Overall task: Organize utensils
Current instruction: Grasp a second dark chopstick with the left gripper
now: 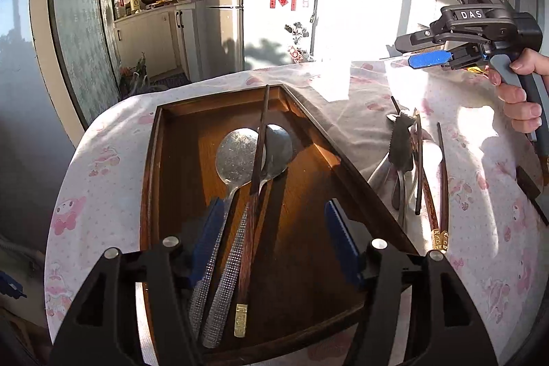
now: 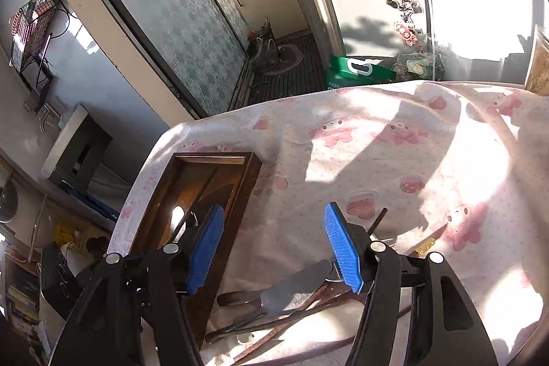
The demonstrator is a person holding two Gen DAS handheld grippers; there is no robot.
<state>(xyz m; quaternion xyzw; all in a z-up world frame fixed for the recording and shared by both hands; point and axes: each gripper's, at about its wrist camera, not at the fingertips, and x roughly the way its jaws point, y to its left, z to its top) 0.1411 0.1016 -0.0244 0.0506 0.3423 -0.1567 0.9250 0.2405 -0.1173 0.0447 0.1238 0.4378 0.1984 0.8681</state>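
While the left gripper (image 1: pixel 274 242) hangs with jaws spread over the wooden tray (image 1: pixel 346 160), two spoons (image 1: pixel 236 156) and one chopstick (image 1: pixel 259 139) lie inside. Next, I think, the right gripper (image 2: pixel 274 246), jaws spread and empty, must pinch one utensil from the pile (image 2: pixel 291 294) on the tabletop (image 2: pixel 377 160).

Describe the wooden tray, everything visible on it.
The wooden tray is a dark brown, rectangular, shallow box with a raised stepped rim and a glossy inner floor, partly sunlit. It lies flat on the pink-patterned tablecloth, near the table's left edge. Inside lie two metal spoons, bowls side by side at the far end, textured handles toward the camera, and one dark chopstick with a gold tip, lying over the spoon bowls and reaching the far rim. No gripper touches it.
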